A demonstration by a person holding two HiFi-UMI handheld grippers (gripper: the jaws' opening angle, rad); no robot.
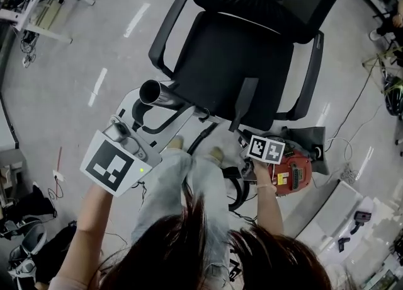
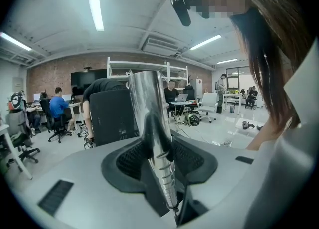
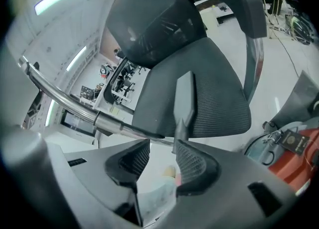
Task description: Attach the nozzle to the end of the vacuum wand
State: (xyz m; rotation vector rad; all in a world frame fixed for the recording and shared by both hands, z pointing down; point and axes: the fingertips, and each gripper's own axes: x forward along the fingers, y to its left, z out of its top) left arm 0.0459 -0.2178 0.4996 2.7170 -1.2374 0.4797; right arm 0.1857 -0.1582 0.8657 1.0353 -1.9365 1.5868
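My left gripper (image 1: 137, 117) clamps the wand (image 2: 149, 108), open end raised for mating, while my right gripper (image 3: 159, 159), jaws spread and empty, faces the nozzle (image 3: 183, 101) on the chair (image 1: 233, 62).

The nozzle (image 1: 244, 103) lies on the seat of the chair (image 1: 214, 62), near its front edge, ahead of the person's legs (image 1: 189, 181). Left of the chair stands the vacuum wand (image 1: 156, 92) — between the jaws of the left gripper (image 2: 159, 154). The vacuum body (image 1: 293, 174) sits on the floor (image 1: 63, 62) to the right, just beside the right gripper (image 3: 162, 153).
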